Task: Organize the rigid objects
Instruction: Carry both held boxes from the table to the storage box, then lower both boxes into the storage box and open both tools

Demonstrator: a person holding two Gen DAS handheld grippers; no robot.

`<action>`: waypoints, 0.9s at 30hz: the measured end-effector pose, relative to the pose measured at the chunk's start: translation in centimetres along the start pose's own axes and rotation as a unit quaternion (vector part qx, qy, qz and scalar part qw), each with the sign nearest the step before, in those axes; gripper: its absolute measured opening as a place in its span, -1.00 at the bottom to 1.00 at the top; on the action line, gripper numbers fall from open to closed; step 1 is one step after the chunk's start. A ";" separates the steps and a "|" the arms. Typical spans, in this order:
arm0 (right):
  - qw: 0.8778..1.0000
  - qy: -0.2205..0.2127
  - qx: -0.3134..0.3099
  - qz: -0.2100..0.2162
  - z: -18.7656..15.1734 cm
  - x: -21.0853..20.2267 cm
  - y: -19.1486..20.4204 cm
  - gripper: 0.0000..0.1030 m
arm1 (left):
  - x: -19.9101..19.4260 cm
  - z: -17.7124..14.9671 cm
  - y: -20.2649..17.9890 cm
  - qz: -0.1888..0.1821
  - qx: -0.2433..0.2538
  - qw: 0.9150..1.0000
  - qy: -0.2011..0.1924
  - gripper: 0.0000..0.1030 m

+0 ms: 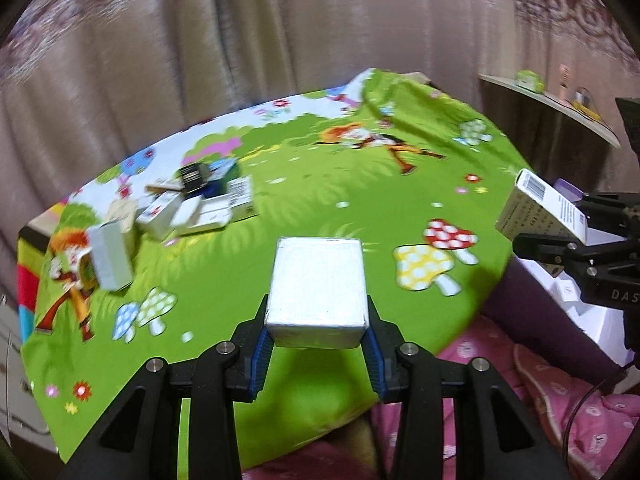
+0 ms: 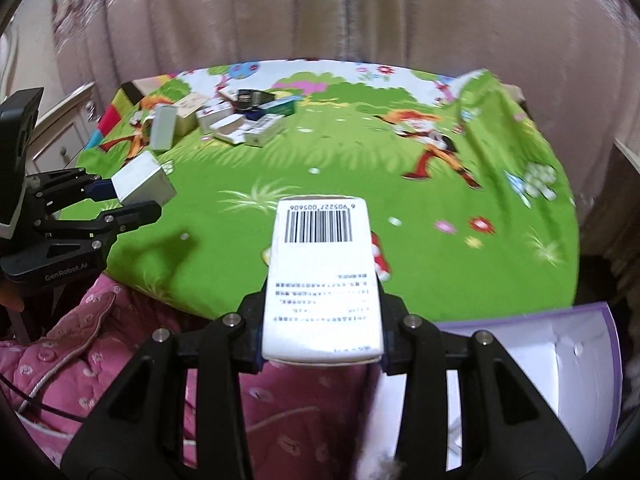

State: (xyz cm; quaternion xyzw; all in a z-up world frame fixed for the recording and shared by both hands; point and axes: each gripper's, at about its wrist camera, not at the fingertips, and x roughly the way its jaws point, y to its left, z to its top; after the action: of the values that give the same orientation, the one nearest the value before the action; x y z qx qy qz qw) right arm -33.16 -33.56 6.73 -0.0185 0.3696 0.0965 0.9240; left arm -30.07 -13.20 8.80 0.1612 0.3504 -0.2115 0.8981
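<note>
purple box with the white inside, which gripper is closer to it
Right. The right gripper, shut on a barcoded carton, hangs just beside the purple box; the left gripper, gripping a white box, is farther left over the bedsheet.

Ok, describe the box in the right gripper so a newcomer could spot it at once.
Start at the green cartoon sheet; the right gripper is shut on the tall white box above its near edge. A barcode on its far end separates it from the plain white box.

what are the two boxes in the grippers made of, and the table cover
Plain white box in the left gripper: likely matte paperboard, crisp folded edges. Barcode box in the right gripper: printed cardboard, slight sheen. Green cartoon cover: probably thin fabric, wrinkled and draped.
</note>
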 end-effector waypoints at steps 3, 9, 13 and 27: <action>1.000 -0.003 0.017 -0.010 -0.9 -1.0 -1.5 -0.15 | 0.2 0.8 -2.0 -0.011 0.027 1.000 0.002 -0.21; 0.998 -0.002 0.051 -0.026 -2.7 -2.2 -4.0 -0.15 | 0.3 2.3 -6.5 -0.039 0.089 0.995 0.002 -0.21; 0.997 -0.004 0.070 -0.042 -3.8 -3.1 -5.7 -0.15 | 0.4 3.1 -9.5 -0.067 0.128 0.990 0.001 -0.21; 0.987 -0.003 0.123 -0.102 -6.6 -5.0 -10.9 -0.15 | 0.7 5.1 -17.1 -0.144 0.200 0.969 0.021 -0.21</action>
State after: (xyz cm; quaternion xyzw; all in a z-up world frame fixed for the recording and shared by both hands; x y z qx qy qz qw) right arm -39.13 -45.79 5.00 0.0580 0.3721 -0.0446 0.9253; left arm -35.12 -30.31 9.48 0.2894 0.3394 -0.4010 0.8002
